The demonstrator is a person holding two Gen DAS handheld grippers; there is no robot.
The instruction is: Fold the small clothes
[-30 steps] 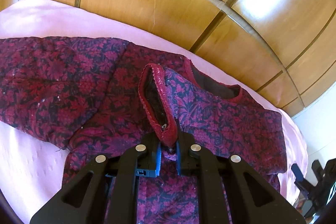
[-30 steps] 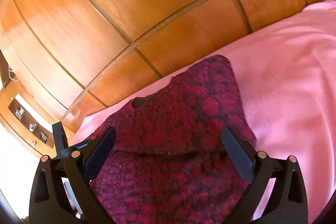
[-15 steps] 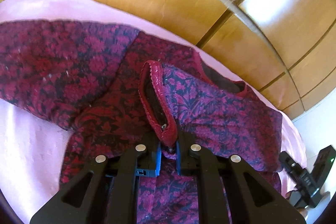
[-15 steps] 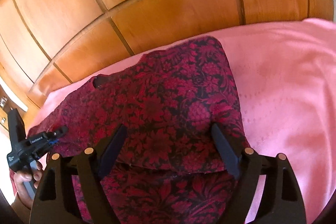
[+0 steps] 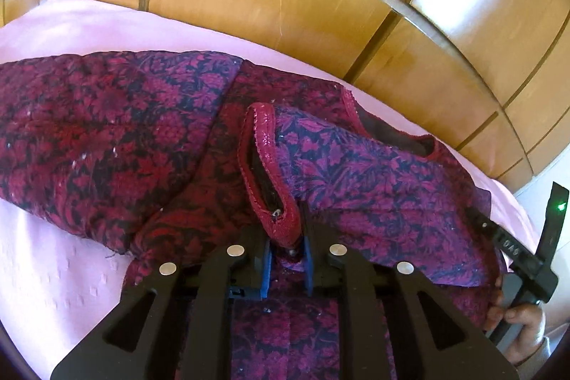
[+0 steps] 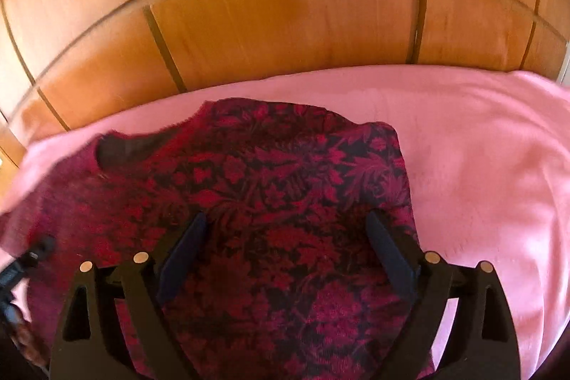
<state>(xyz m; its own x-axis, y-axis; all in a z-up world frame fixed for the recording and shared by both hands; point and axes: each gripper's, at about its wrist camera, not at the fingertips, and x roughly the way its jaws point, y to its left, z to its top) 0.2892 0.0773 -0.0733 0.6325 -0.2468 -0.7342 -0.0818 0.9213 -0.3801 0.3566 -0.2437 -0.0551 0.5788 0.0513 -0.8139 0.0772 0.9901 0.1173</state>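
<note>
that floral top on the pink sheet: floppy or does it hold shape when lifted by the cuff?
Likely floppy: the floral top lies in soft folds. The sleeve cuff pinched by the left gripper bends over. Probably light; quilted-looking fabric may keep slight body.

A small garment of dark red and black floral-patterned fabric lies spread on a pink bedsheet, its far edge close to a wooden panelled wall. In the left wrist view its sleeve stretches out flat to the left, while the body lies to the right with part of the cloth folded over, showing a paler purple side. A red-trimmed cuff opening stands up near the middle, its near end pinched. A dark neck opening shows on the far right side. In the right wrist view the garment lies flat, its right edge straight against the sheet.
</note>
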